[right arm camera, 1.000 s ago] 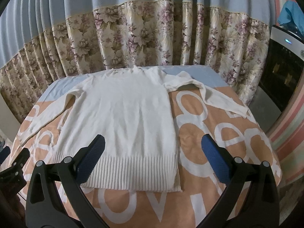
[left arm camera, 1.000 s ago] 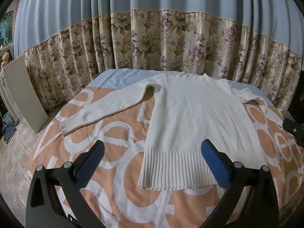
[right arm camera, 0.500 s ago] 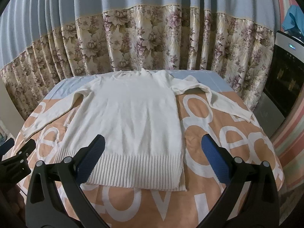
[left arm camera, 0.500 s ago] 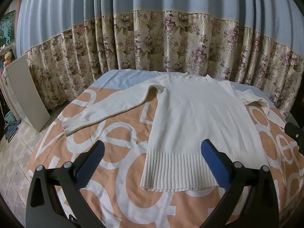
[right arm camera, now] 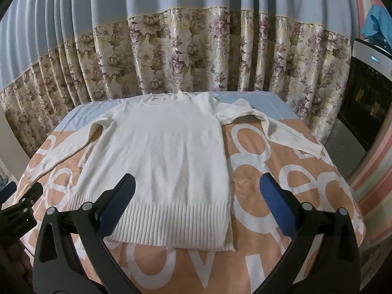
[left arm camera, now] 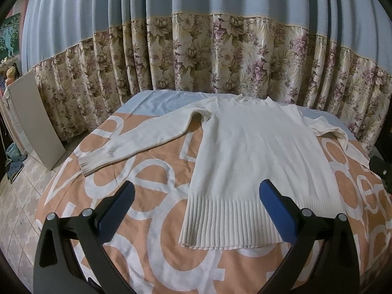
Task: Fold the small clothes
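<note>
Both grippers, left gripper (left arm camera: 194, 207) and right gripper (right arm camera: 196, 207), gape wide and empty above the sweater (right arm camera: 161, 159), whose length runs toward frame top, hem nearest.

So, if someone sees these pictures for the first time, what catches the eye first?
First, the white sweater lying flat, sleeves spread, in the middle of the orange bedspread with big white letters. Behind the bed hangs a blue and floral curtain. Both grippers, left and right, hover open near the hem.

Probably a home bedroom: bed (left arm camera: 152, 264), floral curtains (left arm camera: 220, 56), tiled floor (left arm camera: 22, 196).
</note>
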A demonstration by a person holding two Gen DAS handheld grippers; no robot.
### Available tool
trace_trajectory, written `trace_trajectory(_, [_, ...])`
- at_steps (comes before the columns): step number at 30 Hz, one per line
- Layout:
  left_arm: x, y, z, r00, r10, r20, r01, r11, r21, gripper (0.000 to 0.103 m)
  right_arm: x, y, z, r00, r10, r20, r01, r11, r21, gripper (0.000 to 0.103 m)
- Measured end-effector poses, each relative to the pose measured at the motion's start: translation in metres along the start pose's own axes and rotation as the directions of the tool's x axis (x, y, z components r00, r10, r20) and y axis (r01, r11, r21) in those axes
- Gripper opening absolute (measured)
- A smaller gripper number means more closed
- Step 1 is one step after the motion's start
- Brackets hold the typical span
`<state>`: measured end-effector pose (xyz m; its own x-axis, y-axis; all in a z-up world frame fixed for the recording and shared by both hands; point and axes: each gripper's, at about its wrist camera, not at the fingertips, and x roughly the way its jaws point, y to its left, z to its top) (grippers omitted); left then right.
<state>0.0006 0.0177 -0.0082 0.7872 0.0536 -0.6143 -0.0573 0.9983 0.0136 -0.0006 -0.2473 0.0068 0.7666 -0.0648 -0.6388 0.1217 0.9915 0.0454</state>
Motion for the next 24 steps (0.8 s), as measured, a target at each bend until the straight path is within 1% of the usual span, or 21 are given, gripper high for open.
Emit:
trace_trajectory(14, [0.001, -0.002, 0.001, 1.0, -0.001, -0.004, 0.001, 1.0, 0.001, 0.102, 0.006, -0.005, 0.007, 1.0, 0.003, -0.005, -0.003, 1.0, 0.006, 0.1])
trace_trajectory(17, [0.005, -0.01, 0.007, 1.0, -0.008, -0.008, 0.008, 1.0, 0.007, 0.102, 0.011, -0.012, 0.008, 1.0, -0.004, -0.005, 0.005, 1.0, 0.014, 0.1])
trace_trajectory(22, [0.02, -0.033, 0.018, 1.0, -0.025, -0.001, 0.025, 0.999, 0.028, 0.102, 0.025, -0.046, 0.008, 1.0, -0.026, -0.006, 0.026, 0.998, 0.049, 0.1])
trace_trajectory(24, [0.028, -0.042, 0.021, 0.999, -0.042, -0.004, 0.042, 0.999, 0.028, 0.102, 0.03, -0.061, 0.008, 0.999, -0.048, -0.003, 0.049, 0.997, 0.061, 0.1])
